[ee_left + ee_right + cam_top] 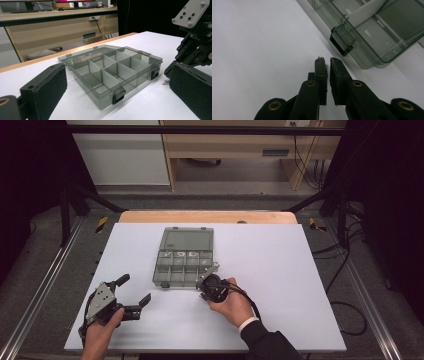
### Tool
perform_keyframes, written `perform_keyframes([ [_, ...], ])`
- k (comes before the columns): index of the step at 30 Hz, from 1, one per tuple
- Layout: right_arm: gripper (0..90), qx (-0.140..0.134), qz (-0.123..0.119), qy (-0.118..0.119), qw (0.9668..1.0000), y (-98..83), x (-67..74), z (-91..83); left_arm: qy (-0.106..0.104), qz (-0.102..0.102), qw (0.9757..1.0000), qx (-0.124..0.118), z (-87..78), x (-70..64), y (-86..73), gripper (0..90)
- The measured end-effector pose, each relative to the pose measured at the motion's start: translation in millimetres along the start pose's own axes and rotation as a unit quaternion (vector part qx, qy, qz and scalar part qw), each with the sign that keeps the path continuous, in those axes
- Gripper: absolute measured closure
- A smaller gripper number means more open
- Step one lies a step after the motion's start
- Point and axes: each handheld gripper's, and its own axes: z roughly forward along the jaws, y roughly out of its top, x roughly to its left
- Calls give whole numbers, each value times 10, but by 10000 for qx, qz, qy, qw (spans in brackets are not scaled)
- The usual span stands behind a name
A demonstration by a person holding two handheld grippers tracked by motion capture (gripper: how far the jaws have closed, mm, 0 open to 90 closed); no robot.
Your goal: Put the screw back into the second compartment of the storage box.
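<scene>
Nearly closed beside a small pale screw-like bit [165,81] on the white worktop [280,270], the right tool [325,60] seems to be picking it up for the open, smoky clear-plastic compartment box [184,257], next lifting it in, while the left tool [134,290] gapes empty.

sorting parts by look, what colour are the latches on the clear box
Black latches on the smoky grey-green see-through box; clearest in the left gripper view.

A smoky transparent compartment box [184,257] lies flat mid-table, lid open, its black latches facing the person.
</scene>
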Motion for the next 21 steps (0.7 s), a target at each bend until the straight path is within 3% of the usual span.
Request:
perform_keyframes([
  [21, 880, -9, 83, 72, 9999, -29, -21, 74, -30, 7, 10000, -15, 8, -6, 2, 12],
])
